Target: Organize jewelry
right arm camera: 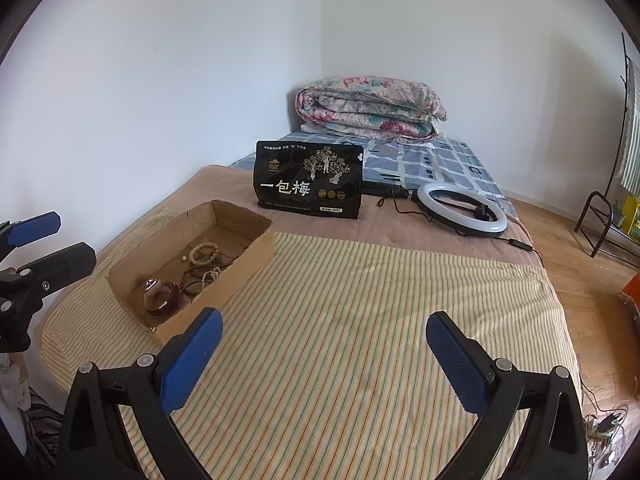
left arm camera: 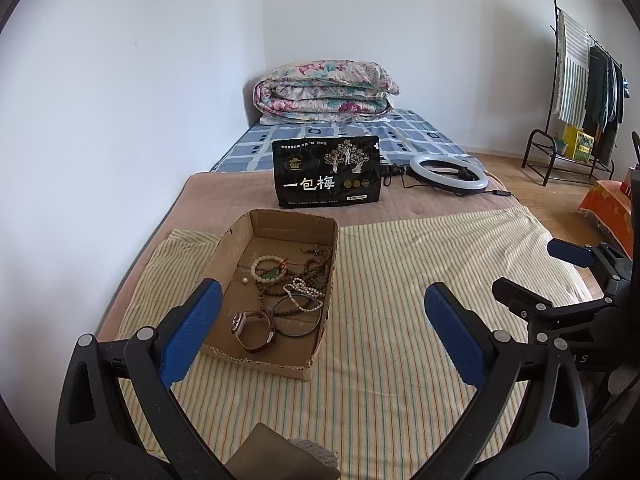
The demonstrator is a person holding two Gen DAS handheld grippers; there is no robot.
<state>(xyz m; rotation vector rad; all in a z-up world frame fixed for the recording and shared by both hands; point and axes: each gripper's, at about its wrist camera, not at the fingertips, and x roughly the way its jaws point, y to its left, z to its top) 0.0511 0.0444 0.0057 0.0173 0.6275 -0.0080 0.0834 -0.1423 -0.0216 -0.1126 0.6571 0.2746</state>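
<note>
Well ahead of both spread jaws — jewelry (left arm camera: 288, 288) in cardboard box (left arm camera: 320, 340).

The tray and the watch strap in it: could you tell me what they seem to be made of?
Tray: corrugated cardboard, matte brown, with ragged cut edges and a fluted rim. Watch strap: probably leather or an imitation, reddish-brown with a slight sheen; too small to be sure.

Striped yellow sheet (right arm camera: 360, 320), brown cardboard box (left arm camera: 320, 256)

One cardboard box (left arm camera: 280, 236), one watch (left arm camera: 252, 330), one black bag (left arm camera: 326, 172), one ring light (left arm camera: 448, 172), one folded blanket (left arm camera: 324, 92), two grippers.
</note>
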